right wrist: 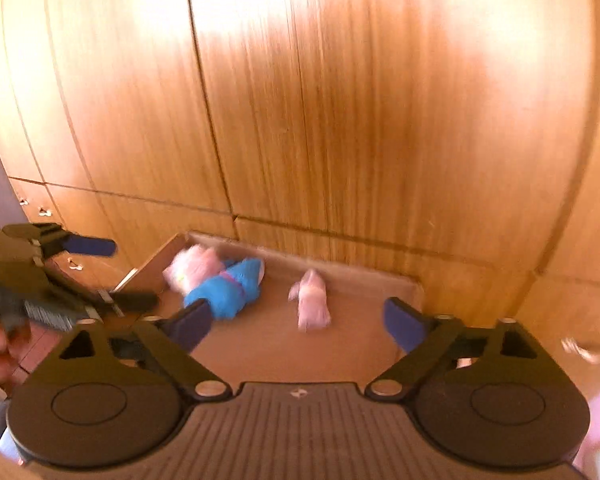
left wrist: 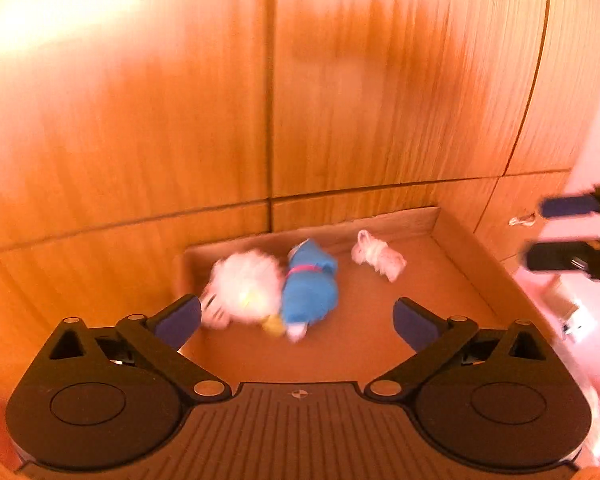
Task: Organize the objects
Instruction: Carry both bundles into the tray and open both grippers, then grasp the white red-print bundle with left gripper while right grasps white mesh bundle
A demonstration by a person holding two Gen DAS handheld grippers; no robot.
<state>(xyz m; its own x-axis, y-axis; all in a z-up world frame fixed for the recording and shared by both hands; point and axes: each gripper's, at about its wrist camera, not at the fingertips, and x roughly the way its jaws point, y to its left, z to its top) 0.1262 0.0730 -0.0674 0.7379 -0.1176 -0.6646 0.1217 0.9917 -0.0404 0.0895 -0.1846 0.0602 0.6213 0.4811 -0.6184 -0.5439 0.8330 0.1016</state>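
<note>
Toys [left wrist: 284, 288] blurred in box [left wrist: 452, 236] | faces unreadable | box front hidden

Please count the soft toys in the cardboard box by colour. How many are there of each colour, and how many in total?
White fluffy toy: 1
Blue toy: 1
Pale pink toy: 1
Total: 3, all lying inside the cardboard box

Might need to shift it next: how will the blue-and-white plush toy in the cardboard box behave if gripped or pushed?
The plush toy looks soft and fluffy, so it will likely squash and flop. Probably light for its size. Lying flat on the cardboard box floor, it should slide rather than roll.
</note>
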